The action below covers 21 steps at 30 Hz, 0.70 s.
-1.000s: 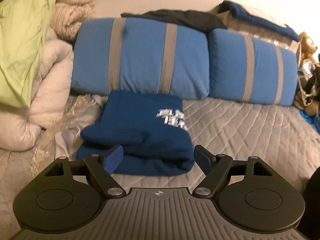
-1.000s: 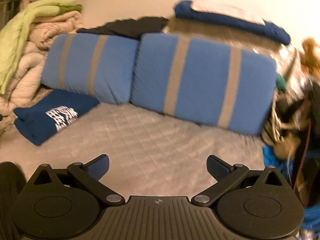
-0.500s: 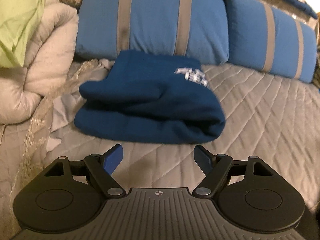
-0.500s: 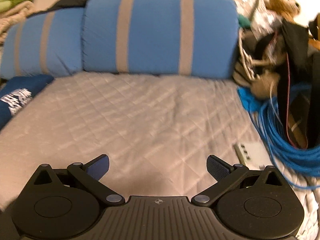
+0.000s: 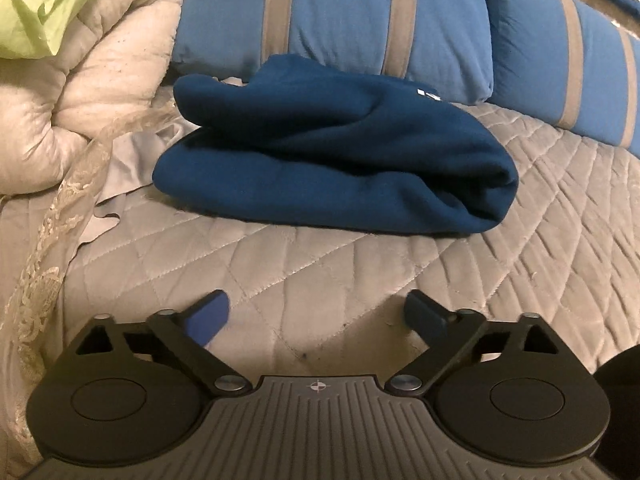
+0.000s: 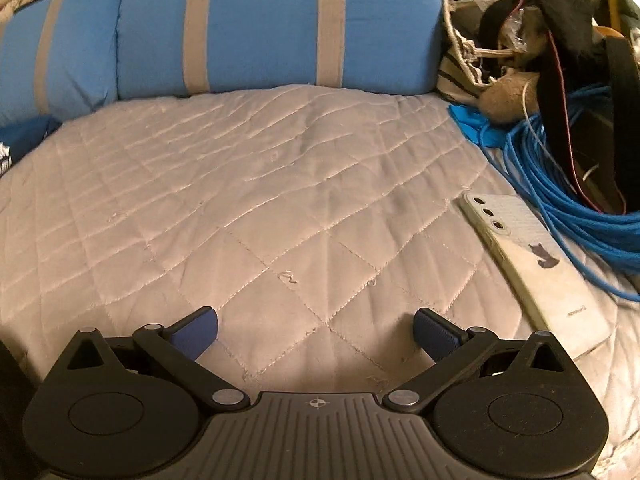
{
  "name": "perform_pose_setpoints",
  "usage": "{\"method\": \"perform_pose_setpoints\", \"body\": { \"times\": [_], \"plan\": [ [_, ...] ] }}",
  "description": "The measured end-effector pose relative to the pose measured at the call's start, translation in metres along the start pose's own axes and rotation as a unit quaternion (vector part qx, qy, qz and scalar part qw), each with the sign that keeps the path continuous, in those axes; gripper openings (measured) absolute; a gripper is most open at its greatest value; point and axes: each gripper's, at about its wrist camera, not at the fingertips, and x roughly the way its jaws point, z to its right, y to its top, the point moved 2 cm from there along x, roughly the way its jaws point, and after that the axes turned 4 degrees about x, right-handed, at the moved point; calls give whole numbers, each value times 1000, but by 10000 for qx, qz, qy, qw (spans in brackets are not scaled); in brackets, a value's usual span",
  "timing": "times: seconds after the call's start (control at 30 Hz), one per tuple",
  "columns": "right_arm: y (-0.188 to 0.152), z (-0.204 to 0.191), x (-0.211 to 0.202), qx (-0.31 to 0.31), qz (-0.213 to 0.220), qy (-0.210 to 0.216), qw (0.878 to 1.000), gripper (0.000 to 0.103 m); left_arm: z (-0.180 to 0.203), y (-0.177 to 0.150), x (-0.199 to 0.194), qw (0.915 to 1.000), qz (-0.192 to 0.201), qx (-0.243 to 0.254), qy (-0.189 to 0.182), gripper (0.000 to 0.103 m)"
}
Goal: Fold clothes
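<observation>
A: Left wrist view. Left tongs (image 5: 316, 314) spread wide, empty, low over grey quilted bedspread (image 5: 320, 264). Folded navy garment (image 5: 336, 160) lying ahead on the bed, clear of the tips, its back edge against the blue striped pillow (image 5: 332, 20).

B: Print on the garment?

A: Only a white sliver at the far top edge; unreadable. Second striped pillow (image 5: 568, 56) to the right, cut off by frame. Cream comforter (image 5: 80, 92) bunched at left, lime-green cloth (image 5: 44, 4) on top, both cropped. Lace-edged sheet (image 5: 60, 208) trailing beside the garment. Dark shape at lower right corner, not identifiable.

B: Right wrist view?

A: Right tongs (image 6: 316, 330) also parted wide, nothing between, above bare quilt. Garment barely in frame: navy scrap at far left edge (image 6: 24, 136), mostly cut off. Pale phone (image 6: 536, 264) face down just right of the tips. Blue coiled cable (image 6: 568, 208) beyond it. Heap of bags and straps (image 6: 540, 40) at upper right, tangled, contents hard to separate.
</observation>
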Motion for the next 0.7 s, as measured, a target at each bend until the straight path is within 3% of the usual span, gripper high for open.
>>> {"method": "perform_pose_setpoints", "body": {
  "times": [0.47, 0.7],
  "plan": [
    [14, -1, 18, 220, 274, -191, 9992, 103, -2, 16, 24, 9998, -50, -165, 77, 103],
    [30, 1, 29, 332, 305, -29, 9990, 103, -2, 31, 41, 9996, -239, -127, 83, 103]
  ]
}}
